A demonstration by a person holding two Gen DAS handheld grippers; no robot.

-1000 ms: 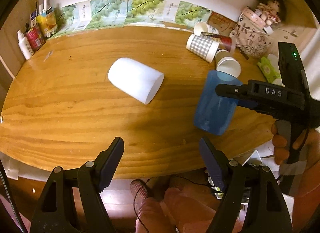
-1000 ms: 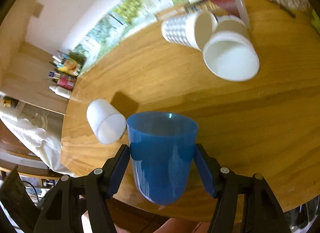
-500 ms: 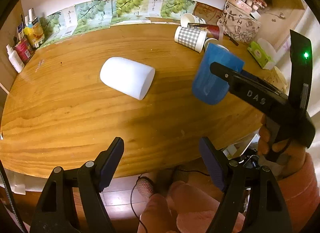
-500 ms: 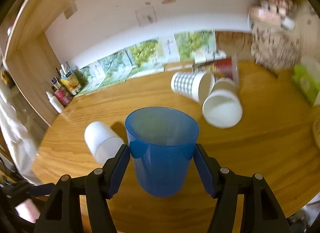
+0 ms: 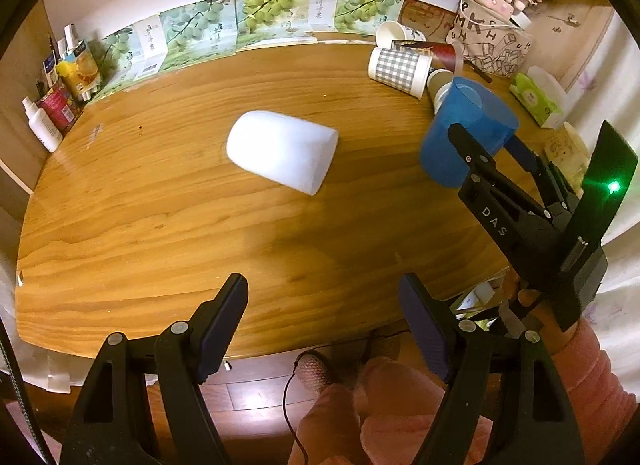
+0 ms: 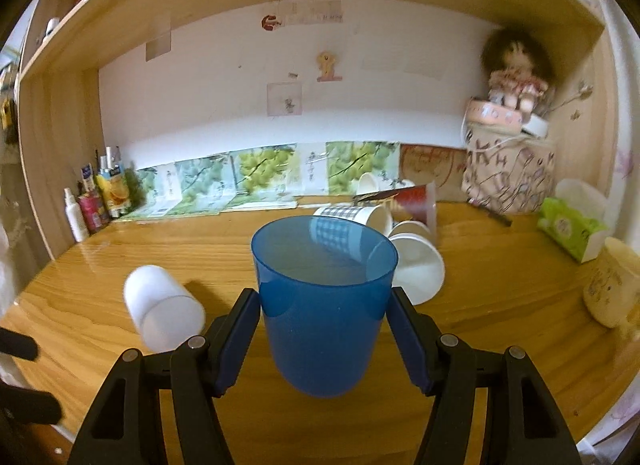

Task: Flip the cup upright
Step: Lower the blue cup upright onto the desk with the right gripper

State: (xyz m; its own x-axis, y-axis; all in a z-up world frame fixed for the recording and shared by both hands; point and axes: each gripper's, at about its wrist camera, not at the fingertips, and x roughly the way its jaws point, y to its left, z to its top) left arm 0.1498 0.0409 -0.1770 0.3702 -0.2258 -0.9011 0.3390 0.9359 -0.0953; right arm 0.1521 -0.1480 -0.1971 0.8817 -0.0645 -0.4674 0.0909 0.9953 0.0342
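My right gripper [image 6: 324, 329] is shut on a translucent blue plastic cup [image 6: 324, 305] and holds it above the wooden table [image 6: 500, 305], mouth up and nearly upright. In the left wrist view the blue cup [image 5: 460, 133] hangs over the table's right side in the right gripper [image 5: 486, 141]. A white cup [image 5: 282, 151] lies on its side in the middle of the table; it also shows in the right wrist view [image 6: 162, 307]. My left gripper [image 5: 324, 313] is open and empty near the table's front edge.
Several paper cups [image 5: 398, 67] lie tipped at the back right. A patterned bag with a doll [image 6: 508, 169], a green tissue pack [image 6: 568, 225] and a cream mug [image 6: 612, 285] stand at the right. Bottles [image 5: 52, 101] stand at the back left.
My right gripper has lifted the blue cup and turned it from lying tilted to nearly upright, mouth up. The left gripper has stayed open; the white cup has not moved.
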